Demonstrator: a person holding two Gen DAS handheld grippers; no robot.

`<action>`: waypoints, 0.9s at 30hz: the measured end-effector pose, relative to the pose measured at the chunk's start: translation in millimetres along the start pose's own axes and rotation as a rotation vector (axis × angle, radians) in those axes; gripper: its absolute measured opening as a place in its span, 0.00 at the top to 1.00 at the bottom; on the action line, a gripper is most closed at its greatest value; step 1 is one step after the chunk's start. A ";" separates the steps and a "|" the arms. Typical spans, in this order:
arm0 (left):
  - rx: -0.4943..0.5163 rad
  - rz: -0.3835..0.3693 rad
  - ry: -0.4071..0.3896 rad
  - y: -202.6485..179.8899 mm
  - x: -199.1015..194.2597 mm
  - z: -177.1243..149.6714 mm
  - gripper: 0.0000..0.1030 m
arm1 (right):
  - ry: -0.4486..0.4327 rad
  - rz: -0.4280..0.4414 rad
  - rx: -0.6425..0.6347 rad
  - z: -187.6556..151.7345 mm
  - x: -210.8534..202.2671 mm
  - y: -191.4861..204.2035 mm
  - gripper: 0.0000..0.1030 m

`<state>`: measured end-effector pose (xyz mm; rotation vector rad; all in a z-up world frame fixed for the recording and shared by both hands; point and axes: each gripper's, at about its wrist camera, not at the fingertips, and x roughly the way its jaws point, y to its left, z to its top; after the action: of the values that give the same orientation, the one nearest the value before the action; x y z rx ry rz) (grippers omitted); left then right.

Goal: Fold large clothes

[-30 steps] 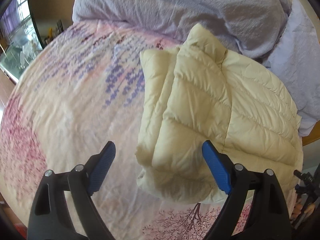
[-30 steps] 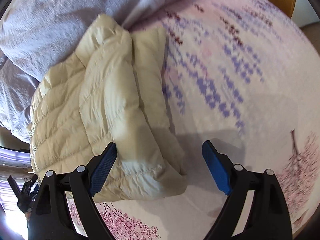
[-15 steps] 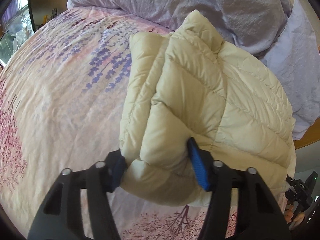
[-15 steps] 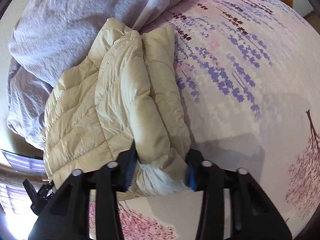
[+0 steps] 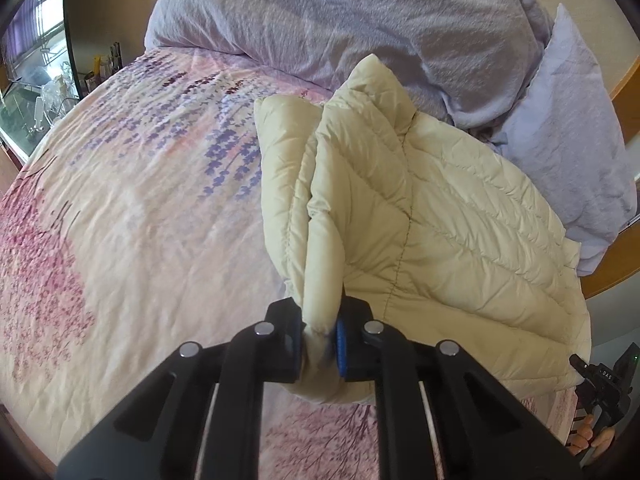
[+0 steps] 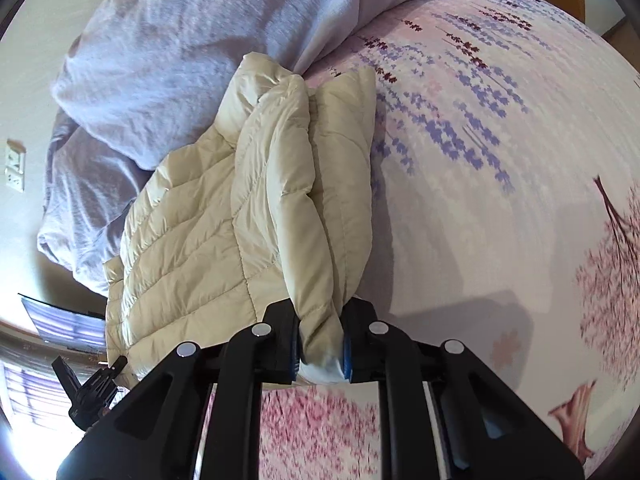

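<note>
Left wrist: floral bedspread [image 5: 132, 216], one lilac duvet [image 5: 360, 12], one pillow [image 5: 568, 120]; both grippers [image 5: 320, 344] [image 6: 320, 348] clamping one cream puffer jacket [image 5: 440, 220].

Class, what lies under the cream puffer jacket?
The floral bedspread shows around the cream puffer jacket, so it lies beneath; behind is a lilac duvet. Anything directly beneath the jacket is covered.

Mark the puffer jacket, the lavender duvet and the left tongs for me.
puffer jacket [image 5: 460, 232], left wrist view, quilted top panel.
lavender duvet [image 5: 340, 12], left wrist view, rumpled middle behind the jacket.
left tongs [image 5: 320, 340], left wrist view, between the fingertips pinching the jacket's near edge.
</note>
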<state>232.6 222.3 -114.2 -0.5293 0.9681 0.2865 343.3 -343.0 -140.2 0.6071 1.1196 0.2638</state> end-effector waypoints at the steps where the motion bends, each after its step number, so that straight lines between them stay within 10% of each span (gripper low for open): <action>1: 0.002 -0.001 -0.002 1.9 -3.1 -3.7 0.88 | 0.005 0.004 -0.005 -6.9 -3.5 -0.5 0.85; 27: -0.003 0.018 0.036 50.2 -56.8 -79.6 0.87 | 0.071 0.002 -0.039 -81.7 -18.0 -14.4 0.85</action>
<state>122.8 220.9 -117.7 -0.5302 1.0084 0.2953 260.7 -337.1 -159.1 0.5681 1.1798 0.3108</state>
